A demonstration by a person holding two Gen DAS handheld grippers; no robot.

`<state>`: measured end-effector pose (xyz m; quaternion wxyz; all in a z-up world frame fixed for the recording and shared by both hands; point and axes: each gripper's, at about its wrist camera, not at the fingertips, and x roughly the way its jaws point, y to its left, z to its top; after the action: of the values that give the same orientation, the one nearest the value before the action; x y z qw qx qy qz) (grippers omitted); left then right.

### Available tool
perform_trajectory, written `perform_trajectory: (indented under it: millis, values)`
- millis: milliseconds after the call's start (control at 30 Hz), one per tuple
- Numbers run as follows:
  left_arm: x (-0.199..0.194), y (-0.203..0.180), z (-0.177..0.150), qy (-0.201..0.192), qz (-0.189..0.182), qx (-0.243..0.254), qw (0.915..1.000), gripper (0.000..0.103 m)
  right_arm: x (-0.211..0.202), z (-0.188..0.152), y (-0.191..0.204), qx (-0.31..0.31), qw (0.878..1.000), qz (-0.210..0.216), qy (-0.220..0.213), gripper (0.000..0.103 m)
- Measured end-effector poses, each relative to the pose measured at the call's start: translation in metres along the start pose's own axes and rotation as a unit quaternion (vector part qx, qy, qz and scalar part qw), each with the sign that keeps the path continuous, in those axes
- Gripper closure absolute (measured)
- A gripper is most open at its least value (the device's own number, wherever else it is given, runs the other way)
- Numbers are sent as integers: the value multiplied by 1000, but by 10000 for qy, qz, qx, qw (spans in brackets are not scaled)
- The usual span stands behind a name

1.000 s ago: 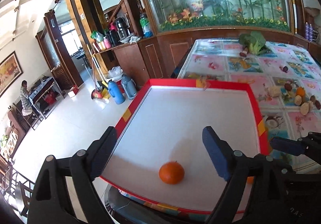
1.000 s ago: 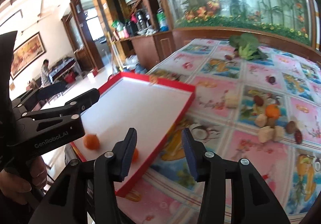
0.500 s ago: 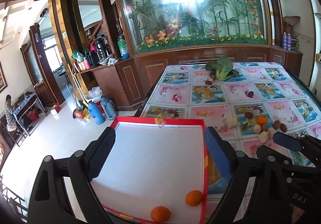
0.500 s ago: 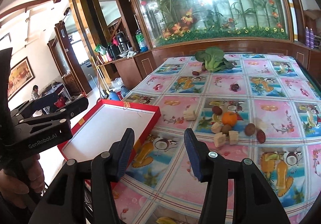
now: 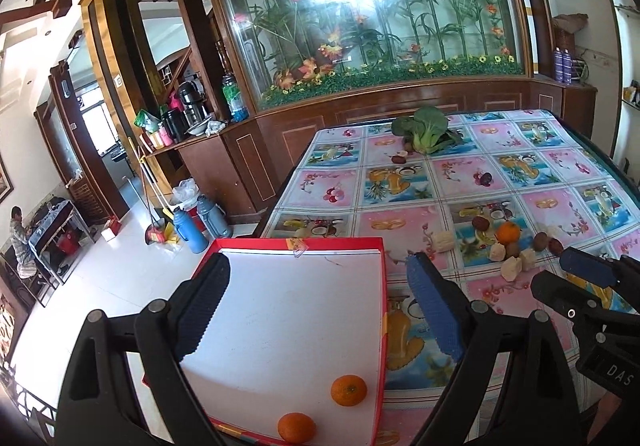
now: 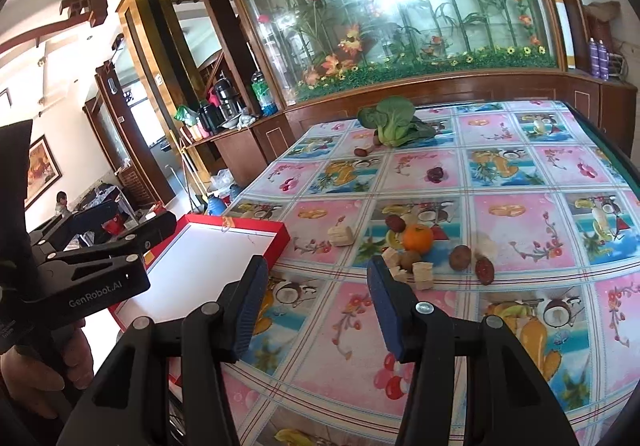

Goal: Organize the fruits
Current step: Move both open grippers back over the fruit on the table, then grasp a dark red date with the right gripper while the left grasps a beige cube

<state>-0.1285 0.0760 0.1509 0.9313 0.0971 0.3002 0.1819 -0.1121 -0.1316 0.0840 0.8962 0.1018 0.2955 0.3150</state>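
Observation:
A shallow red-rimmed white tray (image 5: 376,286) sits at the table's near left corner with two oranges (image 5: 348,390) (image 5: 296,427) inside near its front edge. My left gripper (image 5: 316,306) hangs open above the tray, holding nothing. A third orange (image 6: 417,237) lies further right on the tablecloth among brown fruits (image 6: 460,257) and pale chunks (image 6: 422,275). My right gripper (image 6: 318,310) is open and empty over bare cloth, short of that pile. In the left wrist view the right gripper (image 5: 588,274) shows at the right edge.
A leafy green vegetable (image 6: 394,124) lies at the table's far end, with a dark fruit (image 6: 435,174) and small brown fruits nearby. A wooden cabinet with a flower display backs the table. Flasks (image 5: 188,224) stand on the floor to the left, where a person (image 5: 18,242) sits far off.
Both grippers have pulled back from the tray and swung right toward the table's middle. The fruit pile has come more into the centre of the right wrist view, and both oranges sit low in the left view.

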Motion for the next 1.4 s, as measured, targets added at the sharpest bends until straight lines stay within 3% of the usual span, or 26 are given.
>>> perform_trajectory:
  millis: [400, 533, 633, 833, 967, 1033, 1300, 1400]
  values:
    - [11, -28, 7, 67, -110, 198, 9997, 13, -5, 4, -30, 101, 9997, -209, -8, 52]
    - [17, -36, 8, 113, -141, 258, 9995, 13, 0, 0, -63, 33, 9972, -698, 269, 52]
    - [29, -43, 4, 301, -380, 325, 9983, 13, 12, -3, -91, 135, 9928, -995, 646, 52]
    - [70, -68, -19, 1151, -1206, 412, 9851, 12, 35, -6, -118, 2, 9858, -1274, 1095, 52]
    - [85, -84, -21, 1401, -1393, 420, 9794, 13, 56, -7, -119, -183, 9831, -1296, 1277, 52]
    - [89, -93, -18, 1412, -1487, 506, 9775, 13, 66, -8, -118, -261, 9808, -1324, 1406, 62]
    - [113, -135, -13, 1660, -2009, 818, 9620, 13, 77, -7, -117, -332, 9805, -1337, 1400, 75]
    - [121, -147, -14, 1802, -2244, 878, 9537, 22, 77, -6, -118, -297, 9811, -1301, 1404, 85]
